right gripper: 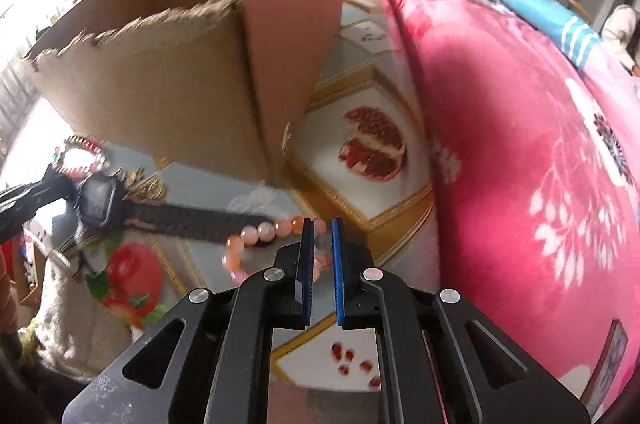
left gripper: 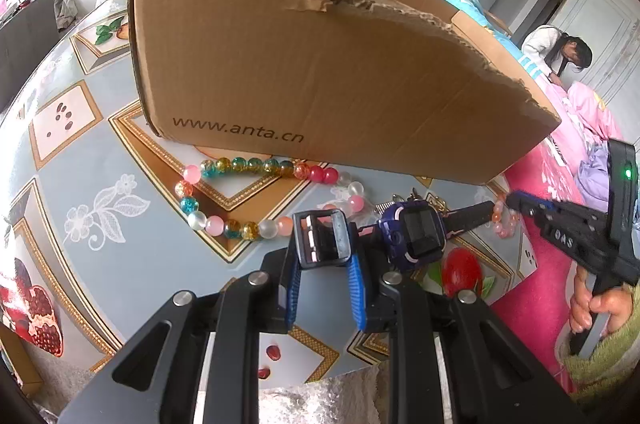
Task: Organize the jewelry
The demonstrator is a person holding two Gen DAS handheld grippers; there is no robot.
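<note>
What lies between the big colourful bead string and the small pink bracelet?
The dark blue watch, its strap reaching toward the pink bracelet; the colourful bead string lies left of it. The left wrist view shows this.

I count one cardboard box [left gripper: 304, 56] on the counter [left gripper: 120, 256]. I see one watch [left gripper: 416, 236], dark blue with a black strap. There are two bead bracelets: one long string of mixed pink, teal, amber and clear beads [left gripper: 224, 224], and one small peach-pink loop [right gripper: 260, 236]. I have two grippers in view, the left gripper [left gripper: 325, 252] and the right gripper [right gripper: 320, 256]. One hand [left gripper: 592, 308] shows, and one person [left gripper: 560, 52] in the background.
</note>
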